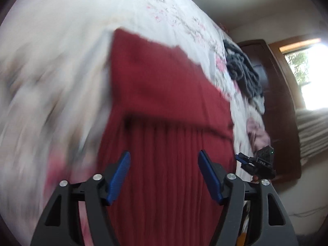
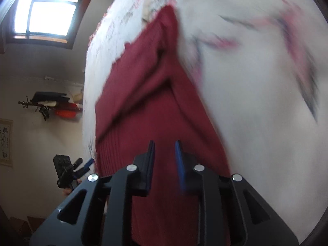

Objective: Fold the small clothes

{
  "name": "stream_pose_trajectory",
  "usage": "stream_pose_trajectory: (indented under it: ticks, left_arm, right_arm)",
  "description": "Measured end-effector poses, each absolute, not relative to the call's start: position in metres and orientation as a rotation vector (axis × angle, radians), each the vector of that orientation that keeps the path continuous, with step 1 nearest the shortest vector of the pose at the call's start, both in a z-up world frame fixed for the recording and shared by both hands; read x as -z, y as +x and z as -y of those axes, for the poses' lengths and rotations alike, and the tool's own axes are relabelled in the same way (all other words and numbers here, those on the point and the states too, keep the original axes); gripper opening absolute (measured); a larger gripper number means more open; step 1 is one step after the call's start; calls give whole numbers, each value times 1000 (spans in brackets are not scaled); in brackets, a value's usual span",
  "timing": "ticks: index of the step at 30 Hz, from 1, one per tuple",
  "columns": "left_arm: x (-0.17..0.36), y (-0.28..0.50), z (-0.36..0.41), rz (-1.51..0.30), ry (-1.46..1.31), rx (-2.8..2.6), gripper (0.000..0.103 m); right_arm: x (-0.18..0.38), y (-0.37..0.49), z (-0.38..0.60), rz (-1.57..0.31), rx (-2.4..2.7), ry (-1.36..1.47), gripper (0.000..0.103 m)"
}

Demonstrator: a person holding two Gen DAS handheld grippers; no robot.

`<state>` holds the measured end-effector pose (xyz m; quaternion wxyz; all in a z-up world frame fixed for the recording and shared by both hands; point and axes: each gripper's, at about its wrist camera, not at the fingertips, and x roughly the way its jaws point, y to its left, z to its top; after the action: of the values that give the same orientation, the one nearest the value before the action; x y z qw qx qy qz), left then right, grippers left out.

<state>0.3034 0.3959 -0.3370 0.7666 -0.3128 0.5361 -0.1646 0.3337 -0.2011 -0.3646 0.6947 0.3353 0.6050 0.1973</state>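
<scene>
a red ribbed garment, partly folded, is laid on a white floral bedspread. the left gripper is held wide apart above it, gripping nothing; the right gripper is narrowly parted, also empty.
</scene>
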Motion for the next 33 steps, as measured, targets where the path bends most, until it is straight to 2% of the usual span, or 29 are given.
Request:
stream_pose_trajectory:
  ticks: [2, 3, 8, 12, 14, 21, 33]
  left_arm:
    - [337, 256, -406, -1188, -692, 340, 73]
    - [339, 233, -410, -1206, -708, 336, 73]
    - [364, 140, -422, -1298, -810, 276, 74]
    - [376, 117, -416, -1308, -901, 288, 74]
    - [382, 113, -411, -1311, -952, 304, 75]
    - [407, 95, -407, -1383, -1025, 284, 75]
    - [413, 100, -368, -1421, -1009, 343, 75]
  right_arm:
    - [359, 293, 214, -1394, -426, 725, 36]
    - [358, 269, 223, -1430, -417, 718, 39]
    - [354, 197, 246, -1537, -387, 701, 44]
    - [358, 169, 240, -1603, -383, 689, 46]
    - [359, 164, 236, -1615, -396, 696, 51]
    - [365, 144, 227, -1623, -379, 714, 51]
    - [372, 125, 223, -1636, -393, 737, 53]
